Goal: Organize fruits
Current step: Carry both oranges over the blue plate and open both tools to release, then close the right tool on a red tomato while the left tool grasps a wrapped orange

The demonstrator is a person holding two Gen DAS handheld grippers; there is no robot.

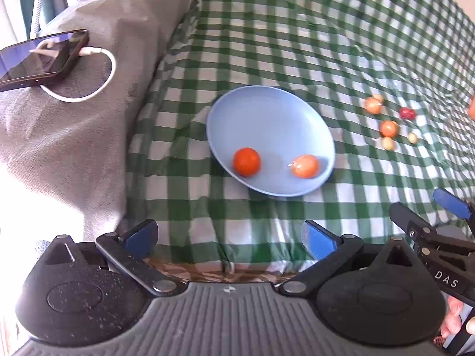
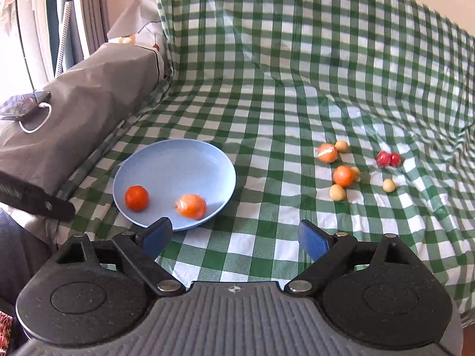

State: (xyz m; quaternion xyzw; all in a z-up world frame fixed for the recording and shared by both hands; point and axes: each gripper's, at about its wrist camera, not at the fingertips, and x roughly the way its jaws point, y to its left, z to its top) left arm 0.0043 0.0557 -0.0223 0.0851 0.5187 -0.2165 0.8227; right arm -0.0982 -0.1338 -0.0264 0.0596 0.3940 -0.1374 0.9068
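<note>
Progress so far: two orange fruits sit in the blue plate; about seven more wait right of the plate. My right claw and left claw both gape empty.

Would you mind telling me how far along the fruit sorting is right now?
Done: two orange fruits lie in the blue plate. In hand: nothing; the left claw and right claw are both open and empty. Left: two orange fruits, a red pair and four small yellow ones on the cloth.
</note>
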